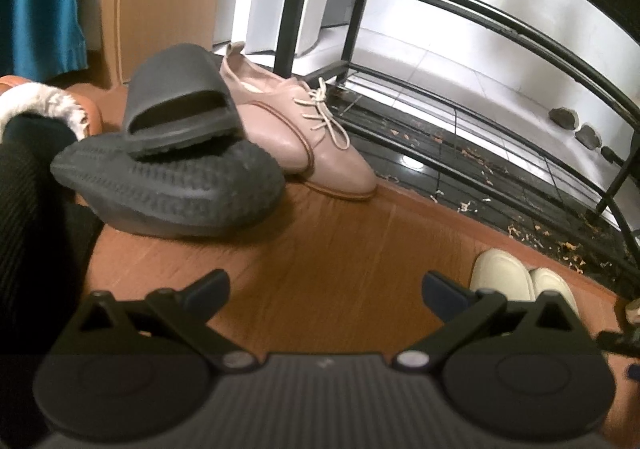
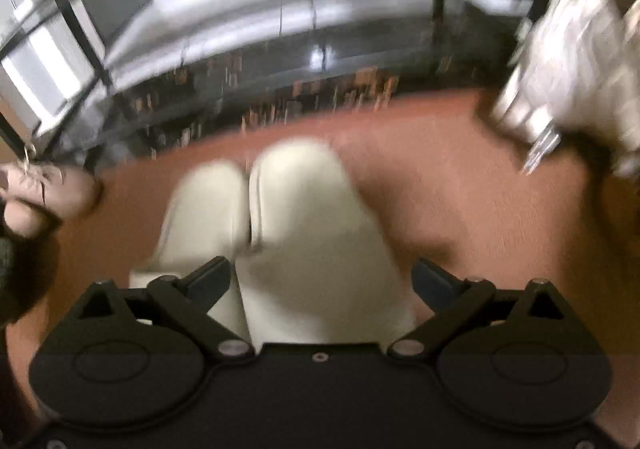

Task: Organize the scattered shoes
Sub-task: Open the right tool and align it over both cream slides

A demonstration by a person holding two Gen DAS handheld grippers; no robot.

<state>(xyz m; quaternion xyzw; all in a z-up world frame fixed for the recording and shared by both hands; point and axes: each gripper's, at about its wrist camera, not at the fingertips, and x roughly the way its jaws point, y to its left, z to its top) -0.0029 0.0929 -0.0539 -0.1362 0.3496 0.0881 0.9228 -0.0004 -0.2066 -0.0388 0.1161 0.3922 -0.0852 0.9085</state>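
In the left wrist view, two dark grey slides lie on the wooden floor at the left: one (image 1: pixel 168 185) is sole-up and the other (image 1: pixel 180 101) rests on top of it. A pair of pink lace-up shoes (image 1: pixel 304 137) sits beside them. My left gripper (image 1: pixel 326 291) is open and empty above bare floor. A pair of cream slippers (image 1: pixel 520 281) lies to its right. In the blurred right wrist view, my right gripper (image 2: pixel 320 281) is open, straddling the right cream slipper (image 2: pixel 312 217); the left one (image 2: pixel 204 209) lies beside it. The pink shoe toe (image 2: pixel 60 185) shows at the left.
A black metal shoe rack (image 1: pixel 460 49) stands on a dark tiled strip (image 1: pixel 460 169) littered with small debris, behind the floor edge. A brown fur-lined shoe (image 1: pixel 52 105) sits at far left. A pale crumpled bag (image 2: pixel 572 69) is at the right.
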